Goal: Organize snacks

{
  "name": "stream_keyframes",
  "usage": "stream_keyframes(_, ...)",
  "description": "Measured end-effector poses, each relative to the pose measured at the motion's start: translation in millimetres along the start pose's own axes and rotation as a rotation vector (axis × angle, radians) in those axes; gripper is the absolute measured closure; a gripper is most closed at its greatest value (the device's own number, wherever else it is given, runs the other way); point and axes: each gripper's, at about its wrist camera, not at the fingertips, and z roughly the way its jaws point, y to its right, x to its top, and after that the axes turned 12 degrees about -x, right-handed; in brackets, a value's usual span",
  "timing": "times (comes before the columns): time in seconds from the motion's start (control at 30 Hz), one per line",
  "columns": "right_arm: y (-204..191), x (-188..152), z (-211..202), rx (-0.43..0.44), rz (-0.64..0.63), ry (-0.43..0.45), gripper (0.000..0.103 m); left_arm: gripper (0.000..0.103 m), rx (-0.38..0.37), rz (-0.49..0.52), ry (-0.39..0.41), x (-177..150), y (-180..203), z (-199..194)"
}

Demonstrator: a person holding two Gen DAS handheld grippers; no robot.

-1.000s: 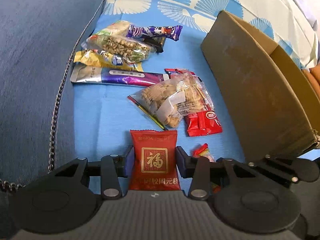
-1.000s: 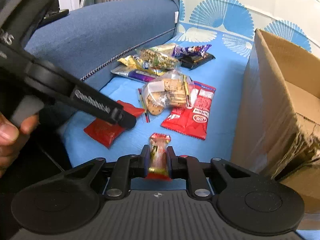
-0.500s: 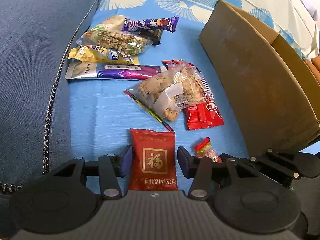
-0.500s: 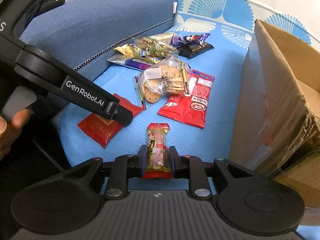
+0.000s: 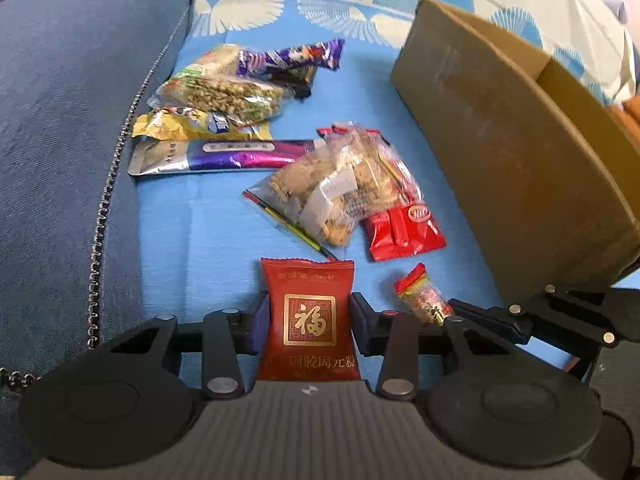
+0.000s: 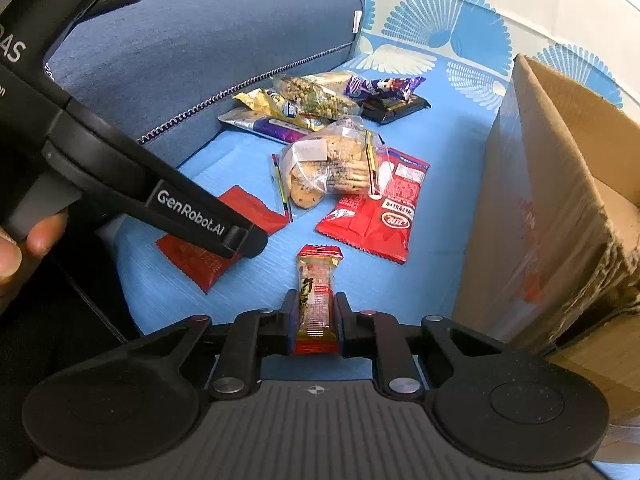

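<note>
Snacks: left gripper [image 5: 307,316] just closed onto red sachet [image 5: 309,320], right gripper [image 6: 313,316] clamps candy bar [image 6: 316,296]; lift both clear, then drop into the box [image 6: 552,184] far right.

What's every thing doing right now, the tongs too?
left tongs: just been closing, now pinching the red packet.
right tongs: shut on the small snack bar.
cardboard box: open at the top.
cookie bag: lying partly on the red wafer pack.

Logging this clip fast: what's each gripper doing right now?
Left gripper: jaws just closing, now shut on the red sachet.
Right gripper: shut on the small snack bar.
</note>
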Motion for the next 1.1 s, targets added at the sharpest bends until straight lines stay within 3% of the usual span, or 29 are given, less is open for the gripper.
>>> stream_keyframes(0.53, 37.5, 28.7, -66.0, 0.019, 0.148, 0.231, 0.085, 0.058, -0.123, -0.052, 0.302, -4.9, -3.9, -51.7)
stream_keyframes(0.77, 69.9, 32.3, -85.4, 0.014, 0.222, 0.289, 0.085, 0.058, -0.151, -0.044, 0.366, -6.9, 1.0, -65.3)
stream_keyframes(1.1, 122.9, 29.3, -96.9, -0.05, 0.352, 0.338, 0.085, 0.058, -0.204, -0.124, 0.367, -1.3, 22.9, -72.5)
